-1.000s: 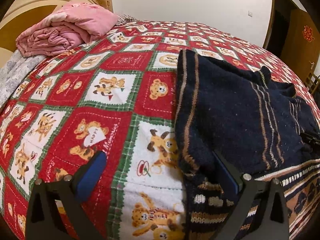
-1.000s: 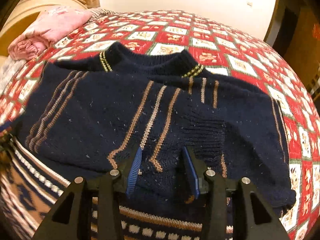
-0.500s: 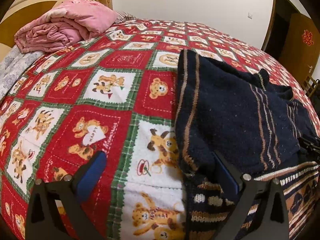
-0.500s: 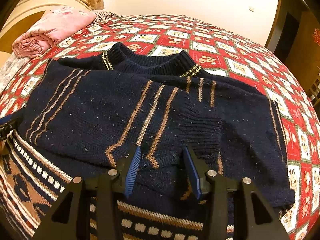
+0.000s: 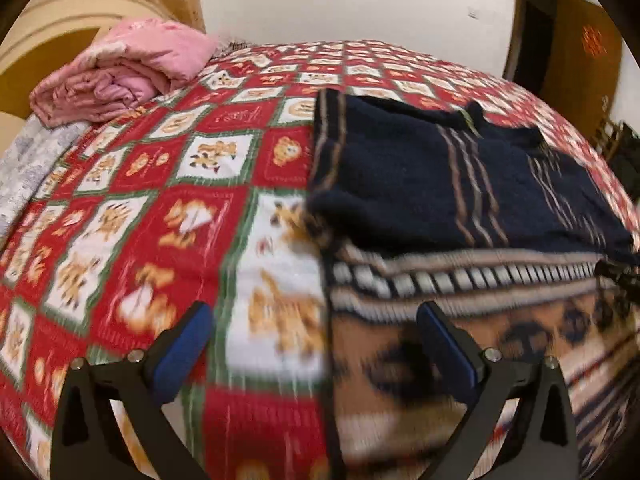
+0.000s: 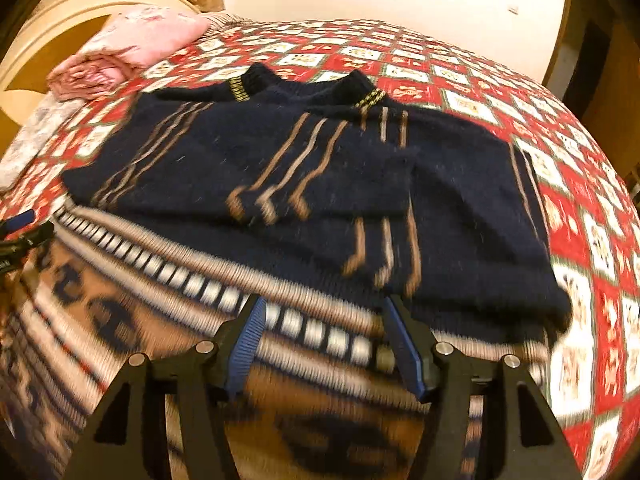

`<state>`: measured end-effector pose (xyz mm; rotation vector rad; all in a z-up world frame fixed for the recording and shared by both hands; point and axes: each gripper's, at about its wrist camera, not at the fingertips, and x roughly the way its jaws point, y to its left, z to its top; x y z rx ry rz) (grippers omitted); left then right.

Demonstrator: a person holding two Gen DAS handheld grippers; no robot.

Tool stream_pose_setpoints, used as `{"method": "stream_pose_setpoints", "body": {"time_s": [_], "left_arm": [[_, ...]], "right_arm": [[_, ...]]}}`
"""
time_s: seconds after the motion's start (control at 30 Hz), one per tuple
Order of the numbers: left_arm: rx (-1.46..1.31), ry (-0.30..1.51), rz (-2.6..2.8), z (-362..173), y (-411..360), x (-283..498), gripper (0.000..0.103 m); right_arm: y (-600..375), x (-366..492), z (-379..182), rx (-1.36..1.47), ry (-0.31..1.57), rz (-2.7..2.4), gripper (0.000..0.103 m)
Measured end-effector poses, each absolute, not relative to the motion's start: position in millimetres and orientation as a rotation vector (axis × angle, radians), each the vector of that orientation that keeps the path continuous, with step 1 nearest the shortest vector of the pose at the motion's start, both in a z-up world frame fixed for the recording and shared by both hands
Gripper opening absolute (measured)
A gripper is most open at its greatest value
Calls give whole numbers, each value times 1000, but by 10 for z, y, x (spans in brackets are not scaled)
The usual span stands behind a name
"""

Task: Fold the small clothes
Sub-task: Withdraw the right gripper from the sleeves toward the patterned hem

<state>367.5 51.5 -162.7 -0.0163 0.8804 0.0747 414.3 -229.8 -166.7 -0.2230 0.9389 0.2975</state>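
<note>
Left wrist view: the left gripper (image 5: 314,334) hangs above the bed with its 2 blue-padded fingers (image 5: 182,350) spread wide and nothing between them. Under it lies the red bedspread (image 5: 132,216), a checker of red and white squares with bear pictures and green borders. The navy sweater (image 5: 420,184) lies flat on the bedspread to the right of centre, with thin tan stripes running down its dark upper part and a tan, white and navy patterned band (image 5: 440,280) across the lower part nearest the camera. The gripper's right finger sits over that band; the left finger sits over the bedspread. The picture is blurred, so the knit detail cannot be read. A folded pink quilt (image 5: 120,76) rests at the far left by the curved cream headboard (image 5: 60,24). At the right edge a dark gripper part shows, too blurred to read.

Right wrist view: the right gripper (image 6: 324,346) hovers over the sweater's patterned band (image 6: 224,292), its jaws opening and holding no cloth. Beyond it the sweater (image 6: 248,168) lies spread on the bedspread (image 6: 592,240), collar (image 6: 304,88) away from the camera, both sleeves folded inward across the chest so their cuffs lie near the middle. The left gripper's tip (image 6: 18,224) shows at the left edge, beside the sweater's lower corner. The pink quilt (image 6: 132,44) lies at the upper left.
</note>
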Motion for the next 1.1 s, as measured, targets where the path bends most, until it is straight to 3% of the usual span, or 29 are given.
{"method": "stream_pose_setpoints", "body": {"time_s": [0.4, 1.1], "left_arm": [[-13, 900, 145, -1637, 432, 2981, 103], [-124, 898, 99, -1741, 399, 1803, 103]], "right_arm": [[-2997, 3256, -1712, -94, 941, 221, 62], [-3030, 1938, -1757, -142, 889, 198, 62]]}}
